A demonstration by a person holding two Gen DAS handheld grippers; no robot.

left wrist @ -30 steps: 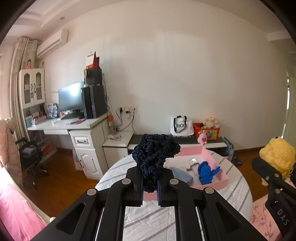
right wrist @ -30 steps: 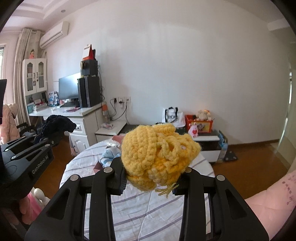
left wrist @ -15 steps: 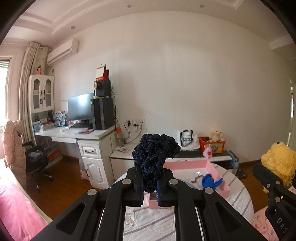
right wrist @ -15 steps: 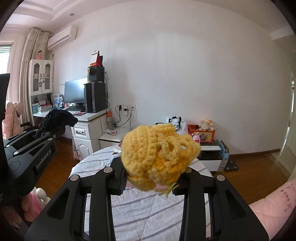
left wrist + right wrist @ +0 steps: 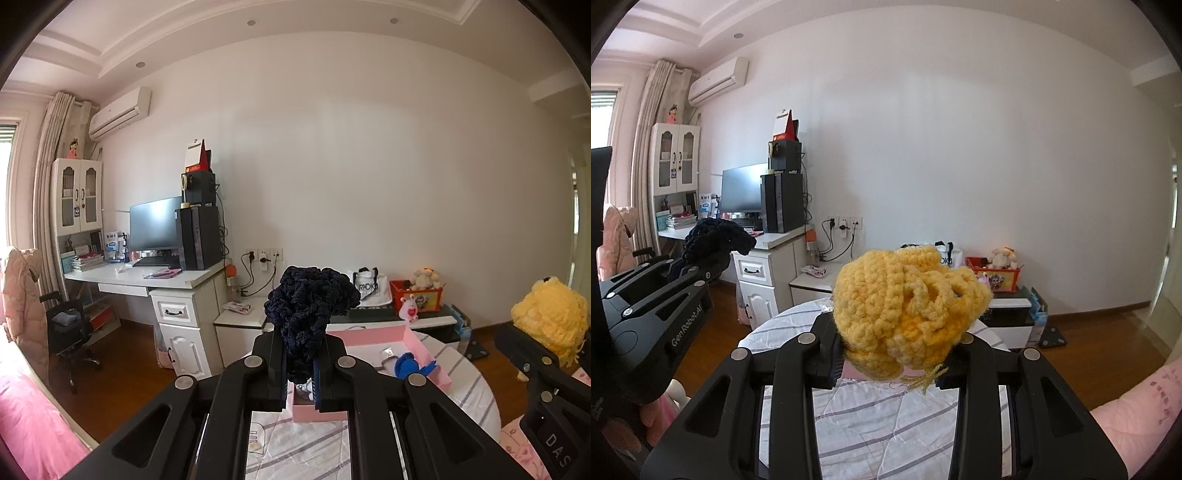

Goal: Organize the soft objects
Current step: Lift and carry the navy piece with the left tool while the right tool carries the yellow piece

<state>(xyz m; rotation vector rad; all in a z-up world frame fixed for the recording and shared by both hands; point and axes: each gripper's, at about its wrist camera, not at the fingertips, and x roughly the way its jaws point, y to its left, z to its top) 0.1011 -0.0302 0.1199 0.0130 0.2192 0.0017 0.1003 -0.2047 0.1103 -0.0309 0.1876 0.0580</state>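
Left gripper (image 5: 299,369): navy crochet piece (image 5: 312,306) is being pinched, jaws nearly together.
Right gripper (image 5: 890,354): yellow crochet piece (image 5: 905,310) is being clamped.
Purpose: both are being carried clear above the pink box (image 5: 417,341), probably for deposit.

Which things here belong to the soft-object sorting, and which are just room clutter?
Job: navy crochet piece in left tongs; yellow crochet piece in right tongs; pink tray; blue toy inside it.

Clutter: monitor, white tote bag, red toy box.
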